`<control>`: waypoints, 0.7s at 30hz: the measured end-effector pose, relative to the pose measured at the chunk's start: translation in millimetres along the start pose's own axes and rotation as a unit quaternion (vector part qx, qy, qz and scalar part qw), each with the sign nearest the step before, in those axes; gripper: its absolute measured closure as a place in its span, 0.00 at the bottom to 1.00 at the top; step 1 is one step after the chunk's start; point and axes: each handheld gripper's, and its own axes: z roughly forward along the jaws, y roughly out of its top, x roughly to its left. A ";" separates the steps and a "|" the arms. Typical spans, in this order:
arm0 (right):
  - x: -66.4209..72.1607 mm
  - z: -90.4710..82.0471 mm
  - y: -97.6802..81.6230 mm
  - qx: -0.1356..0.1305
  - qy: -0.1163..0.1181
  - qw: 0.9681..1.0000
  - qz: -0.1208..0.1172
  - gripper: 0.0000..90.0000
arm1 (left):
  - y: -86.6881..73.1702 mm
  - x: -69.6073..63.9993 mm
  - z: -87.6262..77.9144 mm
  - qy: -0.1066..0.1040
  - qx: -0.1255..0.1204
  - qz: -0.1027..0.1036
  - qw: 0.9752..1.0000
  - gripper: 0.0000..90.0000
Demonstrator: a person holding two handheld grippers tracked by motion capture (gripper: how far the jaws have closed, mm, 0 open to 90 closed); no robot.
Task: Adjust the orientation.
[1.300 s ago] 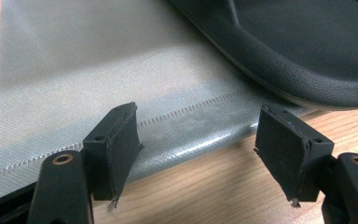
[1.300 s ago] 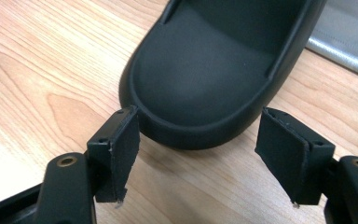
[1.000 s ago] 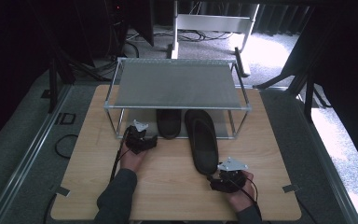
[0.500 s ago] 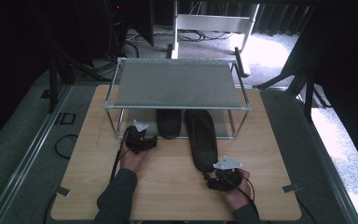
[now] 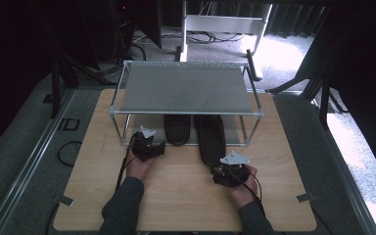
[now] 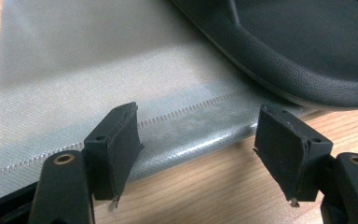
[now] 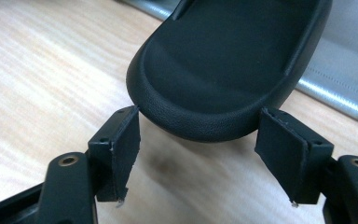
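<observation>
Right gripper (image 7: 198, 161) creeps up-frame to the slipper (image 7: 228, 70) heel (jaws wide, both grippers); left gripper (image 6: 196, 154) stays put.

The wooden table (image 5: 186, 196) is being viewed from above, looking forward and down. Close beside the metal rack (image 5: 186, 90), each gripper camera is being aimed low along its jaws; its lower shelf (image 6: 98, 70) is being shared.

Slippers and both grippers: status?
Left gripper open, empty, at rack's lower shelf. Right gripper open, heel of right slipper between jaws, not clamped. Left slipper under rack. Nothing blocking.
</observation>
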 end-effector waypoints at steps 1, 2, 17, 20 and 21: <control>-0.9 1.5 1.4 -0.001 0.000 1.000 0.002 0.34 | 0.0 0.1 0.0 0.000 0.000 0.000 1.000 0.35; -1.4 3.3 2.7 -0.002 -0.001 1.000 0.003 0.34 | 0.0 0.1 0.0 -0.001 0.000 0.000 1.000 0.35; -8.8 26.6 20.6 -0.004 -0.015 1.000 -0.001 0.37 | 0.0 0.5 0.0 -0.001 -0.001 -0.002 1.000 0.35; -10.1 30.7 23.1 -0.003 -0.018 1.000 -0.003 0.37 | 0.0 0.5 0.0 -0.001 -0.001 -0.003 1.000 0.35; -10.7 31.7 23.9 -0.004 -0.017 1.000 -0.002 0.37 | 0.0 0.6 0.0 -0.001 -0.001 -0.003 1.000 0.35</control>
